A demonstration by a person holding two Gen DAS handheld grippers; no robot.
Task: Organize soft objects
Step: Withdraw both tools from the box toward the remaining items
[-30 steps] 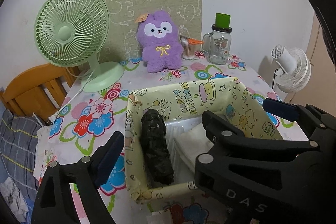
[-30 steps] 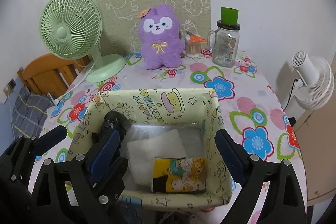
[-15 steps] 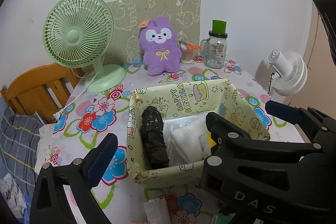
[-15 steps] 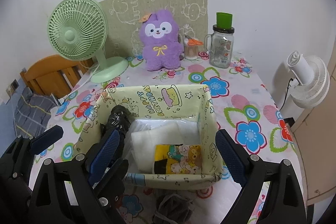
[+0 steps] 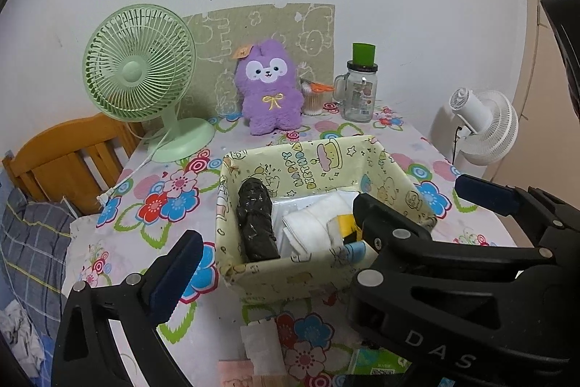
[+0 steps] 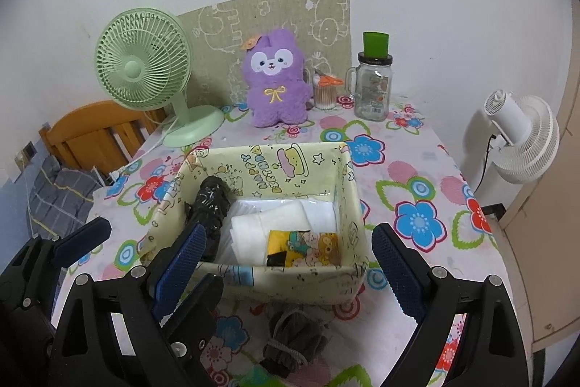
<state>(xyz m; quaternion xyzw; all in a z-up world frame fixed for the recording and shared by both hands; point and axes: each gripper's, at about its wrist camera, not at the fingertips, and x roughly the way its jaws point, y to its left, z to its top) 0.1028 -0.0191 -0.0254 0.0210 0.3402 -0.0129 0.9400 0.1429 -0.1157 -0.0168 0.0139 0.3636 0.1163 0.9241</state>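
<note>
A yellow cartoon-print box [image 6: 297,165] [image 5: 319,162] stands mid-table. It holds a black roll [image 6: 210,205] [image 5: 255,220], white folded cloths [image 6: 275,223] [image 5: 308,223] and a yellow cartoon-print pack [image 6: 304,247]. A grey mesh puff [image 6: 293,340] lies in front of the box, between my right fingers. A white folded pad [image 5: 262,347] and a green pack [image 5: 377,359] lie on the near table. My right gripper [image 6: 286,263] is open and empty above the box's near wall. My left gripper [image 5: 326,223] is open and empty, left of it. A purple plush [image 6: 275,82] [image 5: 270,93] sits at the back.
A green desk fan [image 6: 145,75] stands back left with its cord trailing to the table edge. A glass jar with a green lid [image 6: 373,86] and a cotton-swab cup [image 6: 324,93] stand back right. A white fan [image 6: 522,140] is off the right edge, a wooden chair [image 6: 94,133] on the left.
Both grippers have pulled back and up from the box, so it looks smaller and farther. The grey puff, white pad and green pack on the near table have come into view.
</note>
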